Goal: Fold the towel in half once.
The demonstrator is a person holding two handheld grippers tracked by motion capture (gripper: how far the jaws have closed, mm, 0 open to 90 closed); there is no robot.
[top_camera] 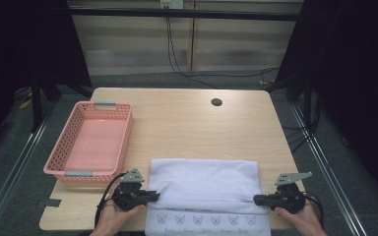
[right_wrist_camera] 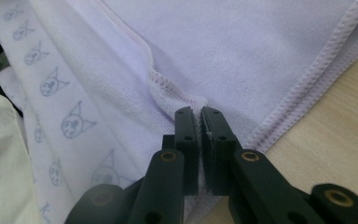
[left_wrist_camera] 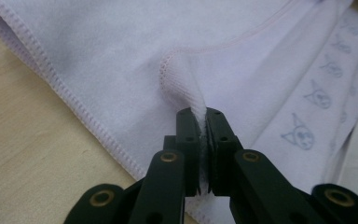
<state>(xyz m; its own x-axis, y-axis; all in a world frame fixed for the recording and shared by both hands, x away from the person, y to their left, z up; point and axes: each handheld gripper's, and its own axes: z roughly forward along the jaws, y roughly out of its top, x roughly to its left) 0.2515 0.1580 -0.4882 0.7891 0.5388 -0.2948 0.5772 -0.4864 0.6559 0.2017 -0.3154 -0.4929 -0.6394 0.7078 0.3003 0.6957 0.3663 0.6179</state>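
At the near edge of the worktop [top_camera: 187, 123], two hands come in from below, each gripping its tool low and level, pointed inward toward the other. The left hand [top_camera: 115, 219] holds the left tongs [top_camera: 155, 195] with the tips aimed right. They are pressed together on a corner of the lilac towel [top_camera: 204, 189], and in the left gripper view a small peak of stitched hem [left_wrist_camera: 193, 100] is pulled up between the closed jaws. The right hand [top_camera: 300, 216] mirrors this pose. The right tongs [top_camera: 256, 199] point left and pinch the towel's opposite corner; in the right gripper view the hem [right_wrist_camera: 182, 98] bunches just ahead of the closed tips.

Between the two tongs the towel lies folded, with a band of printed cat faces [top_camera: 197, 219] nearest the person and the plain layer beyond it, flat on the worktop. A cable [top_camera: 103, 196] loops from the left tongs.

Farther off, beyond the left tongs and just apart from the towel, stands a pink plastic basket [top_camera: 123, 128]. Well beyond both tongs, a dark round hole [top_camera: 216, 102] marks the worktop's far side.
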